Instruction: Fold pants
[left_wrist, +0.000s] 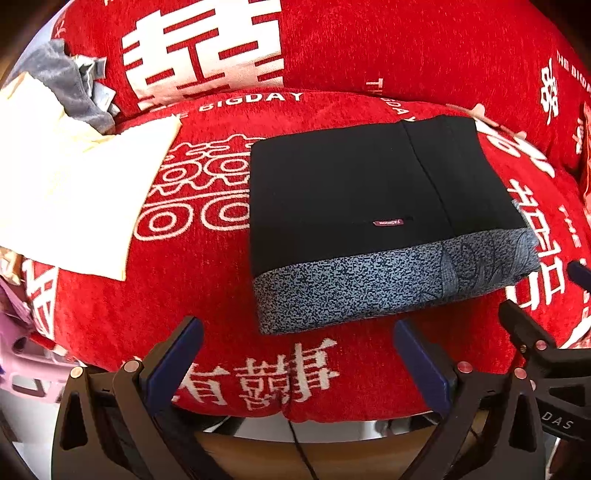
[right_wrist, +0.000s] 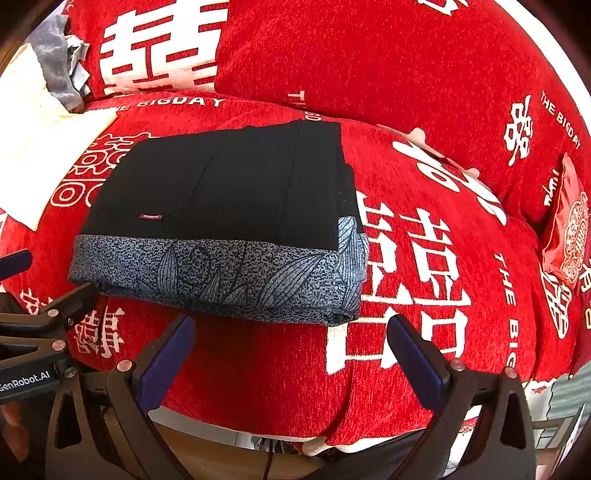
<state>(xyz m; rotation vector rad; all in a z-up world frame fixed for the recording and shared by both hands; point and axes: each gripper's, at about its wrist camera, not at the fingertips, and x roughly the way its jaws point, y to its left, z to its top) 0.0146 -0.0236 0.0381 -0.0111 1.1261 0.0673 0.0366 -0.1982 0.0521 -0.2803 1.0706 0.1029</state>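
Note:
The pants (left_wrist: 369, 206) lie folded into a compact black rectangle with a grey-blue speckled leaf-print band along the near edge, on a red sofa seat (left_wrist: 184, 288). In the right wrist view the same pants (right_wrist: 221, 206) sit just ahead of the fingers. My left gripper (left_wrist: 295, 354) is open, held back from the near edge of the pants, nothing between its fingers. My right gripper (right_wrist: 291, 350) is open too, just short of the printed band. Each gripper shows at the side of the other's view: the right gripper (left_wrist: 546, 343) and the left gripper (right_wrist: 48, 314).
A cream folded cloth (left_wrist: 74, 192) and a grey garment (left_wrist: 62, 81) lie at the left of the seat. The red backrest cushions (right_wrist: 369, 55) with white lettering rise behind. A red packet (right_wrist: 569, 229) rests at the right. The sofa's front edge (right_wrist: 258, 417) is below the grippers.

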